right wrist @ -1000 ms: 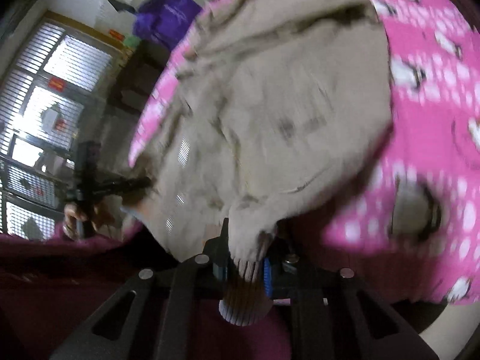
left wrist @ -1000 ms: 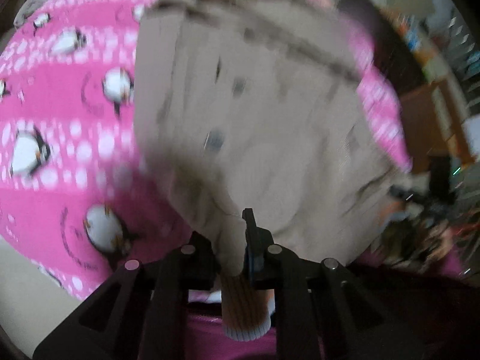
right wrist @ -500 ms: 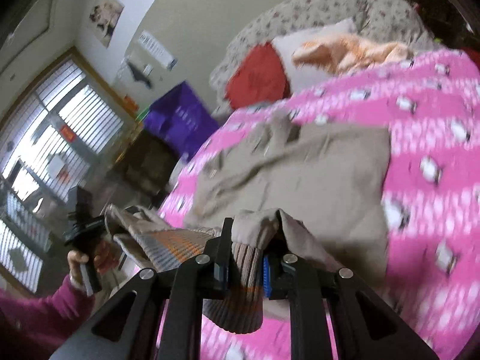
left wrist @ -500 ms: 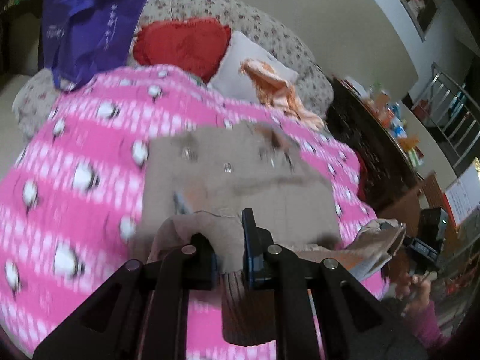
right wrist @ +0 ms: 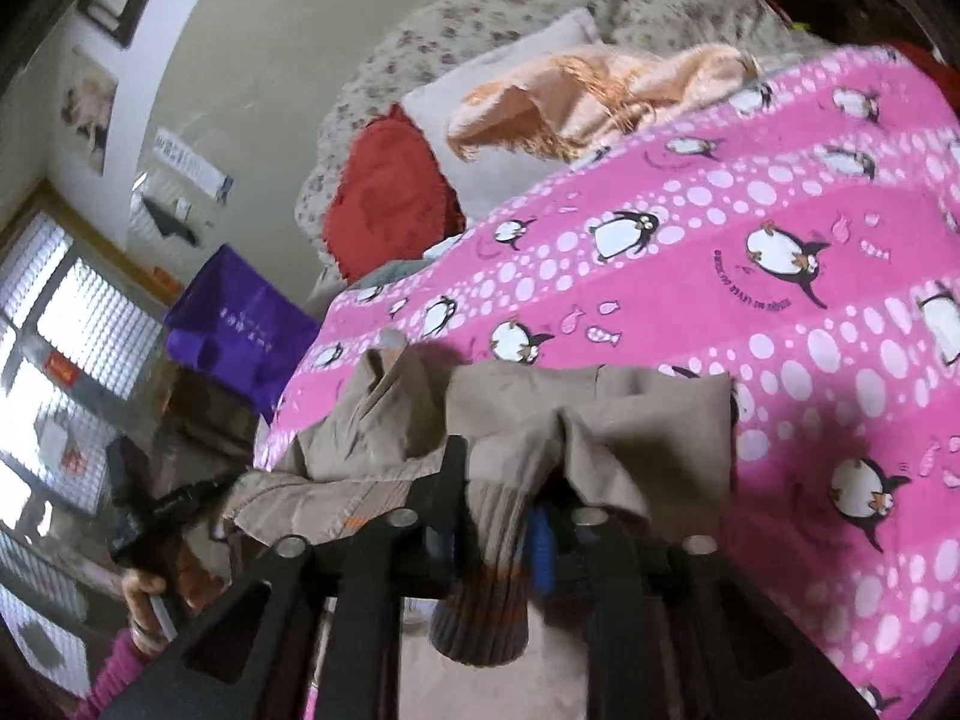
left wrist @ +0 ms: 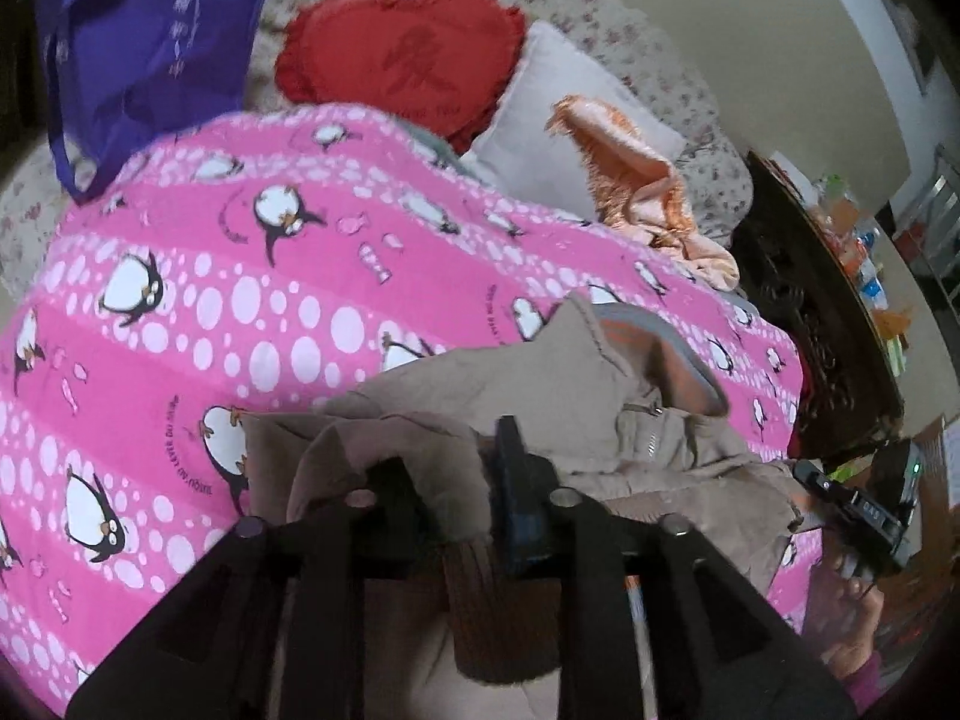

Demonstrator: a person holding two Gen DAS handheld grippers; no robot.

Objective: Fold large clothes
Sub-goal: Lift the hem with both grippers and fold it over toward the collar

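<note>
- Beige-tan padded jacket with grey-orange collar lining and ribbed knit cuffs (left wrist: pixel 540 396) lies bunched on the near edge of the pink penguin-print blanket (left wrist: pixel 252 300), folded over itself, collar up toward the right in the left view.
- Left gripper (left wrist: pixel 456 480): jaws have just been opening; a brown ribbed cuff (left wrist: pixel 498 618) sits between the fingers, and a gap shows beside the left finger. Reads as released, cloth still in the gap.
- Right gripper (right wrist: pixel 498 480): jaws have just been opening too; the other ribbed cuff (right wrist: pixel 486 588) hangs down between the fingers. Whether the pads still press on it I cannot tell for sure; looks slack.
- Each wrist view catches the opposite gripper held in a hand (right wrist: pixel 144 588) with a pink sleeve at the frame edge.
- Behind the blanket: red heart-shaped cushion (left wrist: pixel 402 54), white pillow (left wrist: pixel 564 120), peach fringed cloth (left wrist: pixel 636 180), purple fabric bag (left wrist: pixel 144 42), floral bedding (right wrist: pixel 540 6).
- Dark wooden furniture (left wrist: pixel 810 324) right of the bed in the left view.
</note>
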